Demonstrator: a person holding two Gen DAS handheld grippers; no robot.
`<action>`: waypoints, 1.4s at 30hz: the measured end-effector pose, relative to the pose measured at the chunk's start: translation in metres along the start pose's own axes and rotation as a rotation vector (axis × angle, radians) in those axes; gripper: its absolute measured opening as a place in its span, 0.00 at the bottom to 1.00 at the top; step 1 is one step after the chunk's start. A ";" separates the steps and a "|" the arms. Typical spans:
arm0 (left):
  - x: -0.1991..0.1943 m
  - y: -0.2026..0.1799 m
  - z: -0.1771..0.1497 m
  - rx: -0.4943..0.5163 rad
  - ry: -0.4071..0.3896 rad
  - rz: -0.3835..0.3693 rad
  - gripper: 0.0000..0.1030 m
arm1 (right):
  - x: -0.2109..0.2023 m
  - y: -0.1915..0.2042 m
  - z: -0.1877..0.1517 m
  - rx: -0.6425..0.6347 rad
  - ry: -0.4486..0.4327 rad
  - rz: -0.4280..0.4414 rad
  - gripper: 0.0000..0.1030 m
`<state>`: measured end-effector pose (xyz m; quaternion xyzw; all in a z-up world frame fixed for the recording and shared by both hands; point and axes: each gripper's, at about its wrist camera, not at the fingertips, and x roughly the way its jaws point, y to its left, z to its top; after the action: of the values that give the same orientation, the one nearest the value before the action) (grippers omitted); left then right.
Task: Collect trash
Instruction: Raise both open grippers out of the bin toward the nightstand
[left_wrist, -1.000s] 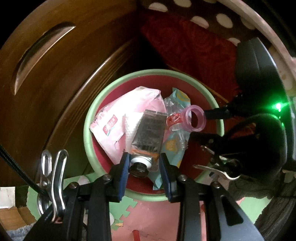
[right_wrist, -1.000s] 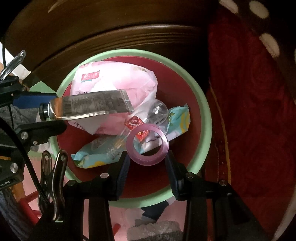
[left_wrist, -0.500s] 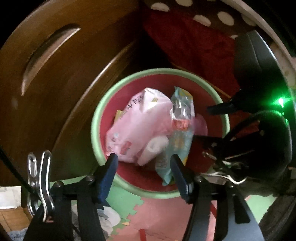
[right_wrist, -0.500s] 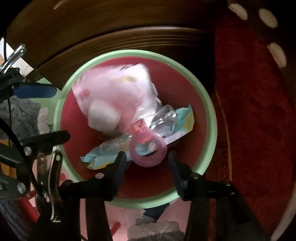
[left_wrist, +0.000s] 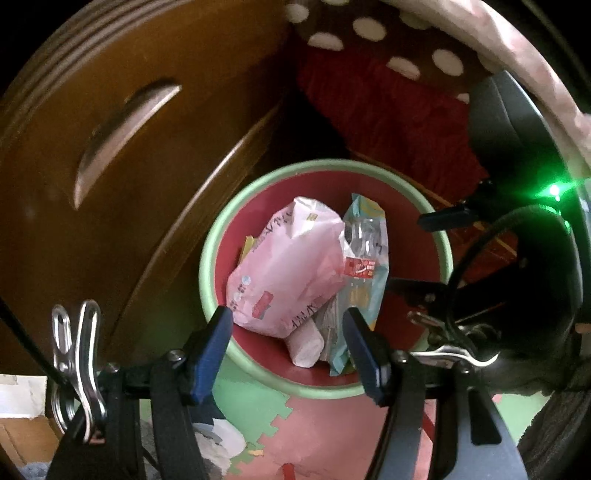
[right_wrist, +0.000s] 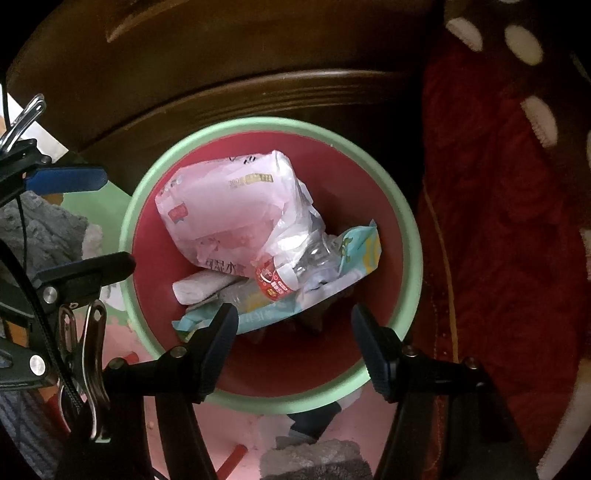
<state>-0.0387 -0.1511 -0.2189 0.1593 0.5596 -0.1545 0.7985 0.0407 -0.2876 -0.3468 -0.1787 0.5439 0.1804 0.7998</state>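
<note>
- Trash sits inside the green-rimmed bin (right_wrist: 410, 236), and both grippers hang right above the bin, pointing down into it.
- The left gripper (left_wrist: 290, 345) has its jaws well apart, with nothing between them.
- The right gripper (right_wrist: 291, 347) has jaws that are opening now, and nothing is between them either.
- The pink bag (right_wrist: 225, 218) lies on top of the pile, on the side of the bin near the brown wooden furniture (right_wrist: 258, 66).
- The clear bottle with a red label (right_wrist: 295, 266) lies slanted across the middle of the bin. Its long side runs from the middle out toward the red cloth (right_wrist: 498, 221) beside the bin.
- The blue-green wrapper (right_wrist: 354, 258) lies under the bottle, long and flat, running the same slanted way.
- A small white roll (right_wrist: 201, 288) lies beside the pink bag, on the near side of the bin.
- I think all this trash is already where it should be, so the next move is likely to lift away from the bin and look for more.
- Both grippers are about as near to the bin as each other. In its own view, each looks out over the bin's near rim.
- Small bits lie on the pink and green floor mat (left_wrist: 317, 435) beside the bin, but they are too blurry to name.
- The bottom of the bin under the pile is hidden.
- The bin's near rim is partly cut off by the gripper fingers.
</note>
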 end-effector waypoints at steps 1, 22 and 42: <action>-0.004 -0.001 0.000 0.003 -0.009 0.004 0.63 | -0.002 -0.001 0.000 0.002 -0.006 0.001 0.63; -0.061 -0.011 0.020 0.044 -0.140 0.002 0.63 | -0.067 -0.017 0.004 0.070 -0.156 0.045 0.63; -0.131 -0.018 0.035 0.032 -0.297 0.091 0.63 | -0.130 -0.028 0.003 0.102 -0.329 0.061 0.63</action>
<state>-0.0593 -0.1738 -0.0852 0.1724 0.4251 -0.1489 0.8760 0.0117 -0.3227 -0.2223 -0.0894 0.4195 0.2037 0.8801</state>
